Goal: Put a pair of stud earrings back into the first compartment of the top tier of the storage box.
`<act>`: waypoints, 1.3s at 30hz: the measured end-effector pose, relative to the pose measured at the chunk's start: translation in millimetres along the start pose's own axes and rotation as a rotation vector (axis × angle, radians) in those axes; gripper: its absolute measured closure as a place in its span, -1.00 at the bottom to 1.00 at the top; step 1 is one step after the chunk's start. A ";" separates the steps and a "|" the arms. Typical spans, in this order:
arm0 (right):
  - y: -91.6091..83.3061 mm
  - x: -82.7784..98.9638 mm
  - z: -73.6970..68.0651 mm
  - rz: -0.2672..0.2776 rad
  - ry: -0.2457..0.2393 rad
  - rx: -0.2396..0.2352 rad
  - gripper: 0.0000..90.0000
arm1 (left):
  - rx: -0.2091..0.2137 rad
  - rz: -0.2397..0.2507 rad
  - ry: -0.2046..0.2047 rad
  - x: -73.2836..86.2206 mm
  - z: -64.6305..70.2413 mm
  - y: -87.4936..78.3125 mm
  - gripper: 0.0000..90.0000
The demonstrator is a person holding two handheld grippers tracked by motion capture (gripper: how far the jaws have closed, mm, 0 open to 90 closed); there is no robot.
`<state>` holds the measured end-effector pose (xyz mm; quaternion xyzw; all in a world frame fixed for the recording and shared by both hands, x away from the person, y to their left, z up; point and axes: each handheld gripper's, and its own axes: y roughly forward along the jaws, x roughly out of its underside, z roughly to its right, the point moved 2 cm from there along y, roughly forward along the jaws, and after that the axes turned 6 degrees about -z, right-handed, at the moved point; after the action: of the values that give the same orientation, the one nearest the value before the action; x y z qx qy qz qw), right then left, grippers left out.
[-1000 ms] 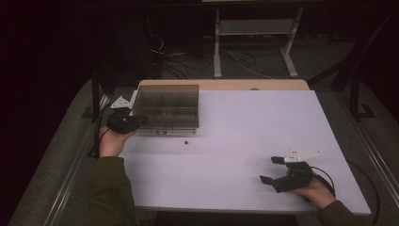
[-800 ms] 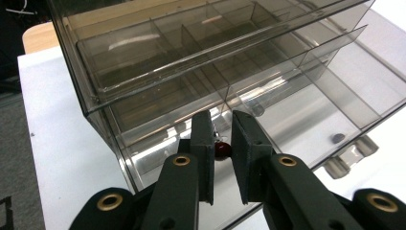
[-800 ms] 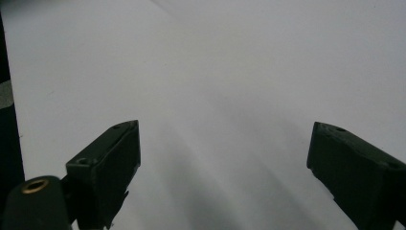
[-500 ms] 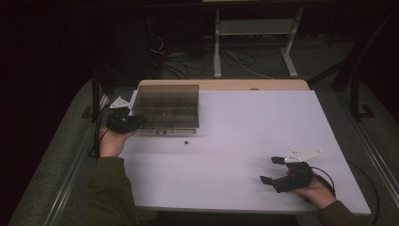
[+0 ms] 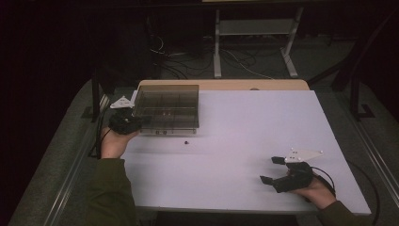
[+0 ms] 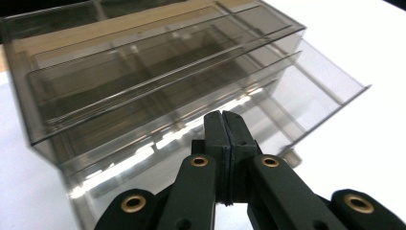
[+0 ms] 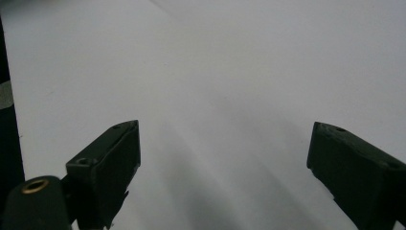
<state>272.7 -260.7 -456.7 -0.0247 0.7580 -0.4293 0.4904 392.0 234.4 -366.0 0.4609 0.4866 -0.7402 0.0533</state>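
left gripper (image 6: 223, 120) jaws newly closed beside clear organizer box (image 6: 143, 86)

Drawer box (image 6: 143, 86): clear smoke-tinted plastic, glossy, smooth, catching bright reflections along its edges. Table top (image 5: 263, 136): white, matt, smooth; far edge (image 5: 226, 84) looks like pale wood. Left gripper (image 6: 224, 139): matt black plastic with brass-coloured metal eyelets. Right gripper (image 7: 225, 167): same matt black, faintly grainy. Sleeve (image 5: 110, 193): olive cloth.

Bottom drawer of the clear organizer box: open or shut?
Open. In the left gripper view the bottom drawer sticks out past the organizer box front.
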 end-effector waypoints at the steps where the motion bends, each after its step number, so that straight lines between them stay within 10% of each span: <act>1: -0.1 0.0 0.0 0.000 0.002 0.001 -0.77 | 0.009 0.003 0.002 -0.5 2.2 -0.1 0.98; 18: -0.5 0.1 0.7 0.001 0.004 0.001 -0.77 | 0.132 0.012 0.066 -3.5 40.7 4.2 0.98; 39: -1.1 0.2 1.0 0.005 0.006 0.001 -0.77 | 0.171 -0.040 0.141 18.9 78.3 27.3 0.96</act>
<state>272.9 -262.1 -456.2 -0.0214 0.7592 -0.4285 0.4894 346.2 166.9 -390.3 0.5047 0.4333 -0.7459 -0.0355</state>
